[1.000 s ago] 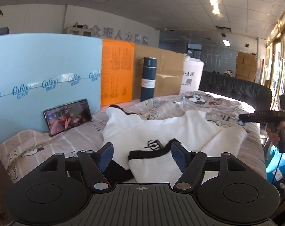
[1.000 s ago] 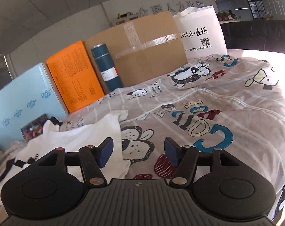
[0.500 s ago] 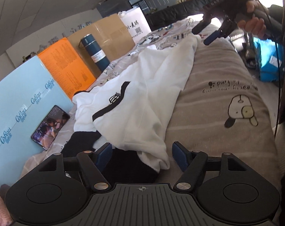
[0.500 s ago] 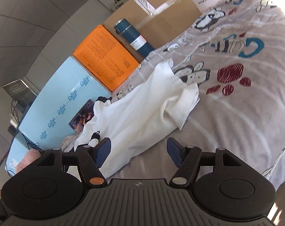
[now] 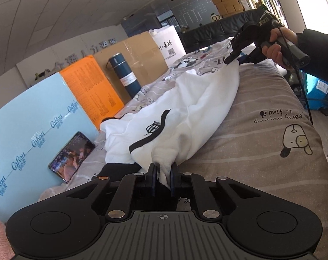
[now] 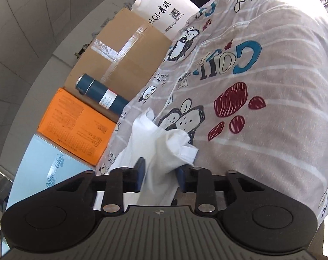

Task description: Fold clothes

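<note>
Fingers first: the left gripper (image 5: 162, 178) has its 2 fingers pressed in on a bunched corner of the white garment (image 5: 185, 112), cloth puckering out between the pads. The right gripper (image 6: 160, 174) has white fabric filling the gap between its fingers too, though they stand a little wider; from the left wrist view it meets the garment's far end, so it looks like a pinch rather than a loose drape.

Between the 2 holds the garment stretches along the bed (image 5: 261, 134) in a rumpled band, not flat, with a black trim stripe and a small black crest showing mid-cloth. A black piece (image 5: 118, 169) lies under its near left edge.

Risk, as I judge it: the thin, soft knit could slide out of the wider right hold if tension rises, and the layers are twisted, so any fold made now may trap wrinkles. The black piece could drag along as well.

Bedding is matte cotton with cartoon prints; behind it stand a smooth blue flask (image 5: 123, 75), a cardboard box (image 5: 140, 54) and a propped phone (image 5: 71, 157).
</note>
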Available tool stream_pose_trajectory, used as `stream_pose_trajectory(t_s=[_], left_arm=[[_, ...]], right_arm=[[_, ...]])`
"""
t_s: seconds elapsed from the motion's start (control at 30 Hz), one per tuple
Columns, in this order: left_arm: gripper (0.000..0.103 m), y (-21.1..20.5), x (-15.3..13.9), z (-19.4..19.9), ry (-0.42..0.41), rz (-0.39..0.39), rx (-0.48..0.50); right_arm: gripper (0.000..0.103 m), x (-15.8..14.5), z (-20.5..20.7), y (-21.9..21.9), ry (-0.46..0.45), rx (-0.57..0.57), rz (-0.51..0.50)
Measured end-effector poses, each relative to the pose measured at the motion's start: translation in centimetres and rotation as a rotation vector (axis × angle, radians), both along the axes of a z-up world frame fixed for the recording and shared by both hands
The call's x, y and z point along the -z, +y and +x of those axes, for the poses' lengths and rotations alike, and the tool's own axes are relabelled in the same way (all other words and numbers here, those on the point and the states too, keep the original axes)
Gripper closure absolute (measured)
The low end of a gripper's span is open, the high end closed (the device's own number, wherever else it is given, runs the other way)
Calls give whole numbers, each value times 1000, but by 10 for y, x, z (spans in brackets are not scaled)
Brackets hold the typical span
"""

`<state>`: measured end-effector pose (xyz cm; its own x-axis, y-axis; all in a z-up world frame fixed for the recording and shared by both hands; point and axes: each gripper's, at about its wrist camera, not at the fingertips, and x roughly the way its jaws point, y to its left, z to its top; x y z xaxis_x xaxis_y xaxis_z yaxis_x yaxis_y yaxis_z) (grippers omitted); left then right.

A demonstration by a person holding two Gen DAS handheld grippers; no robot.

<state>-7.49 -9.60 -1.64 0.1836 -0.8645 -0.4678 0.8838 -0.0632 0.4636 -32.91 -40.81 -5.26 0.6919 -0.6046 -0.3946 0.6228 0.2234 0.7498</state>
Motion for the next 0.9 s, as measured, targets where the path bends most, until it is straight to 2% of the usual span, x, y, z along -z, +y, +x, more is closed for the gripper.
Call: stream_pose_trajectory(t_s=[0.07, 0.13, 0.27, 0.43, 0.5, 0.53, 0.6, 0.67, 0.73, 0.8, 0.87, 0.9], left_arm=[[92, 2, 1, -1, 8, 6, 12], [93, 6, 0, -2, 19, 4, 22], [93, 15, -3, -2, 59, 13, 31], [93, 24, 4, -4, 143, 62, 37], [93, 26, 9, -4, 172, 83, 36], [91, 25, 12, -3, 186, 87, 31], [87, 25, 12, 1, 212, 81, 23], [78, 28, 11, 5, 235, 71, 5], [51, 33, 9, 10, 251, 57, -26], [39, 43, 4, 18, 303, 10, -52], [28, 51, -3, 29, 387, -49, -73], [19, 51, -7, 31, 391, -65, -80]], right_arm=[[95, -2, -3, 5, 39, -2, -47], [96, -7, -9, 14, 77, 4, -98], [96, -26, -21, 43, 165, -8, -261], [96, -19, -43, 68, 239, 2, -238], [95, -7, -49, 73, 241, 2, -203], [94, -2, -52, 73, 230, 4, -179], [83, 6, -57, 71, 193, 25, -135], [78, 8, -59, 69, 170, 32, -122], [78, 9, -60, 67, 155, 35, -121], [78, 8, -60, 66, 162, 41, -130], [85, 6, -57, 69, 217, 42, -167], [85, 4, -53, 73, 283, 45, -212]])
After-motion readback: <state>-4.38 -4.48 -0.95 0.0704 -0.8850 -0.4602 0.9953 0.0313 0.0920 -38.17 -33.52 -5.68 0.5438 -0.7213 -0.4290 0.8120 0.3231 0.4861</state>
